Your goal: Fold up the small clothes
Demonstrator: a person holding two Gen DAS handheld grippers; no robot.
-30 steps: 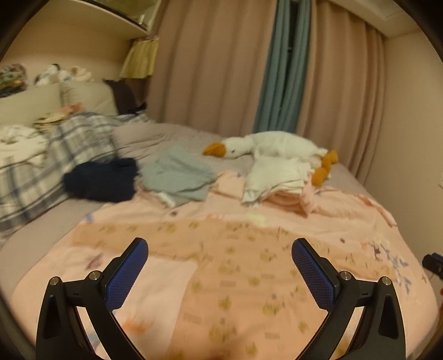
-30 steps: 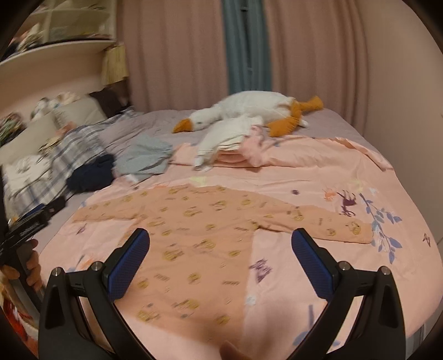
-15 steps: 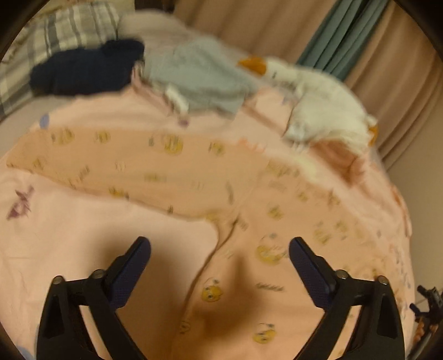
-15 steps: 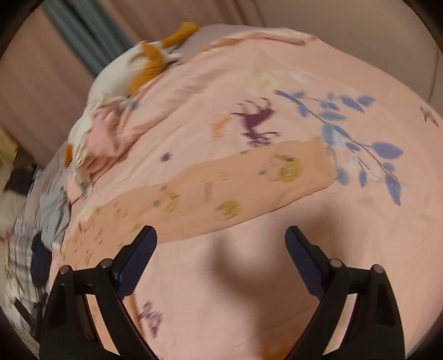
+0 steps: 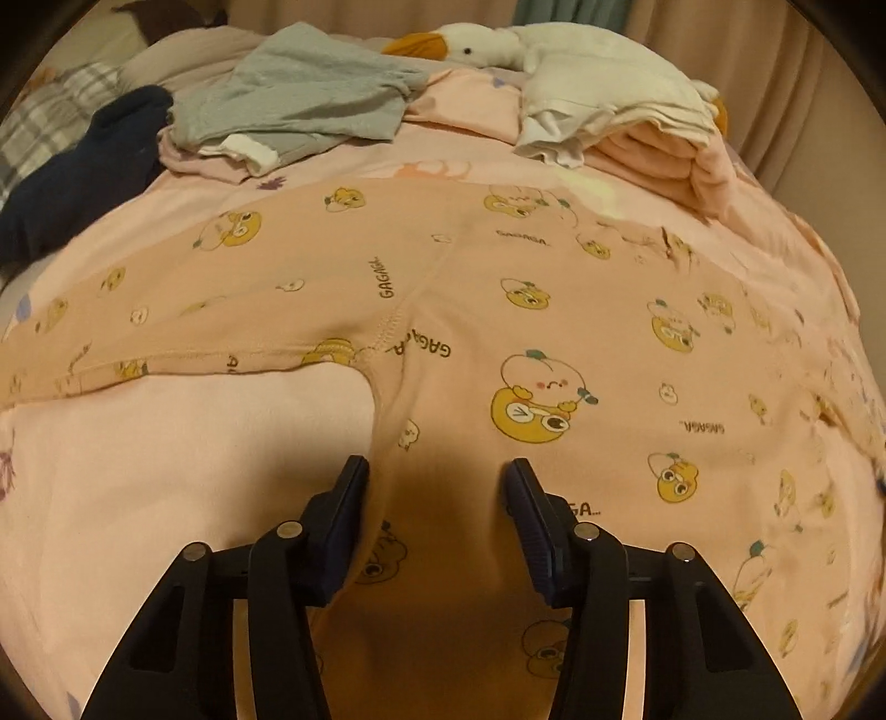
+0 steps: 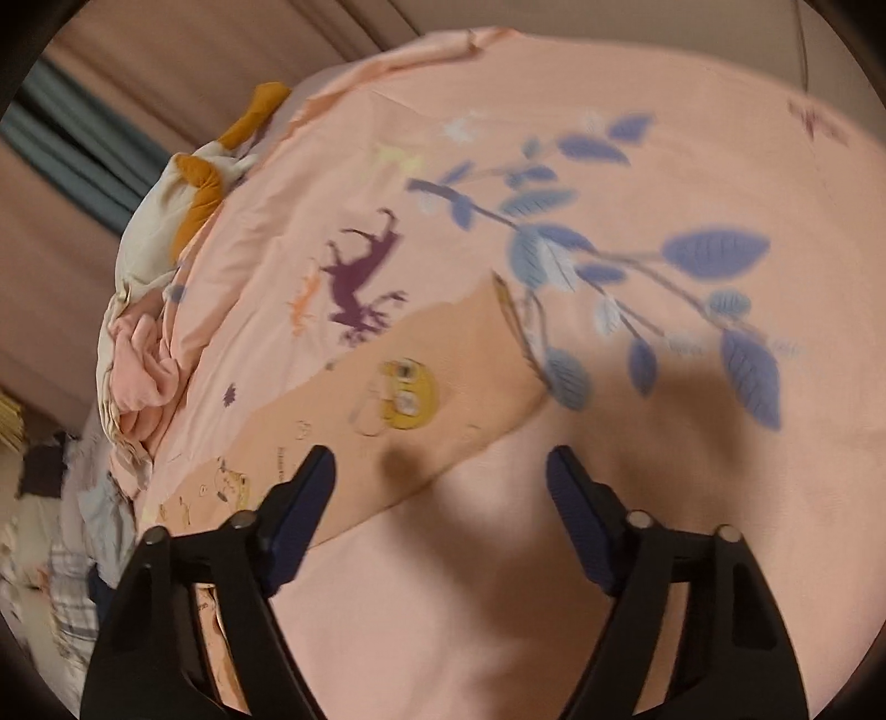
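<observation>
Left wrist view first: at the far left a dark blue cloth (image 5: pixel 83 171) lies bunched on the bed, and next to it sits a grey-green top (image 5: pixel 299 94). A peach shirt (image 5: pixel 498 310) with little yellow ducks on it is spread flat over the pink sheet (image 5: pixel 166 471), with one sleeve running off to the left. The left gripper (image 5: pixel 437 484) points down at the shirt's side, just under the armpit. Its fingers (image 5: pixel 346 509) are partly apart and closing, with shirt cloth lying between them, but the pads do not squeeze it yet. Farther right, a stack of folded white and pink clothes (image 5: pixel 626 122) rests against a white toy goose (image 5: pixel 487 44). Right wrist view is blurry. The toy goose (image 6: pixel 166 221) lies at the left edge. The shirt's other sleeve (image 6: pixel 398 410) lies flat on the sheet, close to a purple animal print (image 6: pixel 360 277) and blue leaf prints (image 6: pixel 709 255). The right gripper (image 6: pixel 440 471) hangs over the sleeve's lower edge, its fingers wide but closing, and I cannot tell if they touch the cloth.
</observation>
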